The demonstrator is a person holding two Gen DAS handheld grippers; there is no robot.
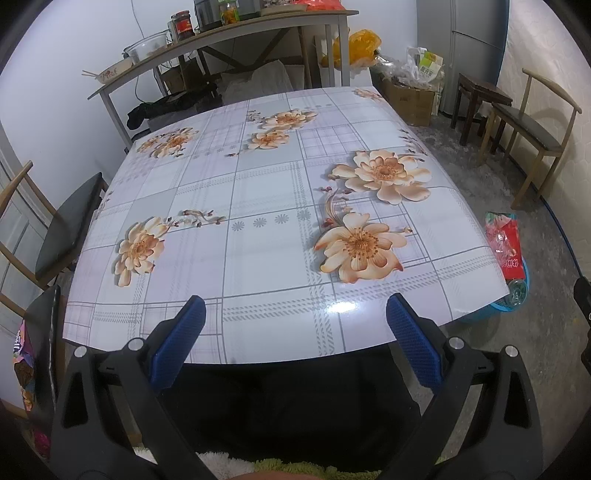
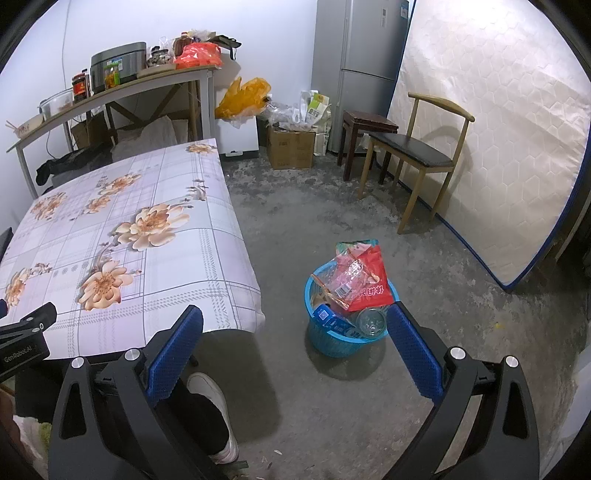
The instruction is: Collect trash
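A blue plastic basket [image 2: 325,341] stands on the floor right of the table. It holds a red snack bag [image 2: 369,286], a clear wrapper, a blue carton and a clear bottle [image 2: 371,321]. The basket [image 1: 493,312] and red bag [image 1: 504,245] also show in the left wrist view, past the table's right edge. My left gripper [image 1: 295,314] is open and empty over the near edge of the floral table [image 1: 258,192]. My right gripper [image 2: 295,325] is open and empty above the floor, just near side of the basket.
A wooden chair [image 2: 424,155] and dark stool [image 2: 364,125] stand by a leaning mattress [image 2: 498,147]. A fridge, cardboard box [image 2: 291,146] and bags line the back wall. A shelf table [image 1: 229,33] holds jars and bowls. Another chair [image 1: 62,229] stands left of the table.
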